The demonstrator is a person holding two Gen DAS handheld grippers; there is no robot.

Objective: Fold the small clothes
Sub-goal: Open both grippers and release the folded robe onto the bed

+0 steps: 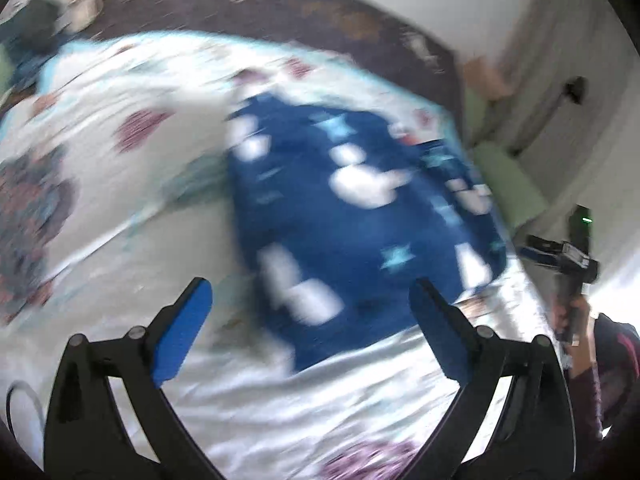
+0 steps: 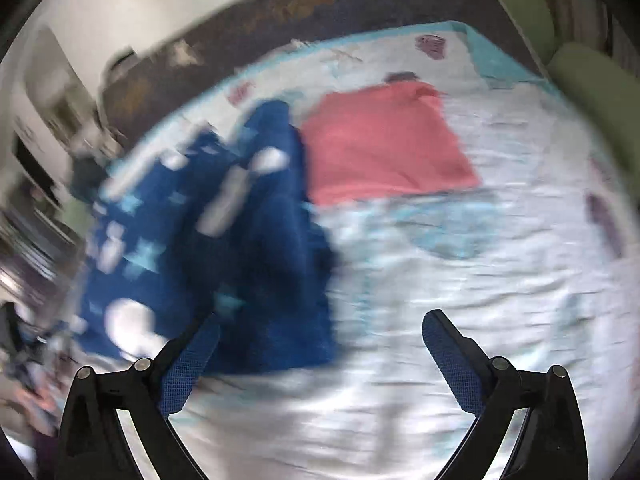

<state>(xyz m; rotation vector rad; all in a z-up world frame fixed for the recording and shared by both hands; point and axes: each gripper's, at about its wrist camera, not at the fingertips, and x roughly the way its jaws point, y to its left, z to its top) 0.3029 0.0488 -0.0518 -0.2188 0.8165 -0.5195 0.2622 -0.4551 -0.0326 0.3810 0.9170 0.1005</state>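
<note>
White floral-print quilt with a turquoise border (image 2: 460,280) covers the bed; a soft blue star-patterned fleece garment (image 1: 340,220) lies rumpled near its middle, a folded coral cloth (image 2: 384,148) beside it toward the far edge. Left gripper (image 1: 310,328) and right gripper (image 2: 320,360) hover wide open, empty. Heavy blur: a hurried pinch could bunch fleece and quilt together.

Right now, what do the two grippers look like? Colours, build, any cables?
Both match: black angular frames with round silver pivot pins, and fingers with flat blue pads. Left gripper: pads look smooth. Right gripper: pads show a fine grid texture. A thin dark cable loop sits at the left view's lower left edge. The hand on the right gripper's black handle wears a dark maroon sleeve.
</note>
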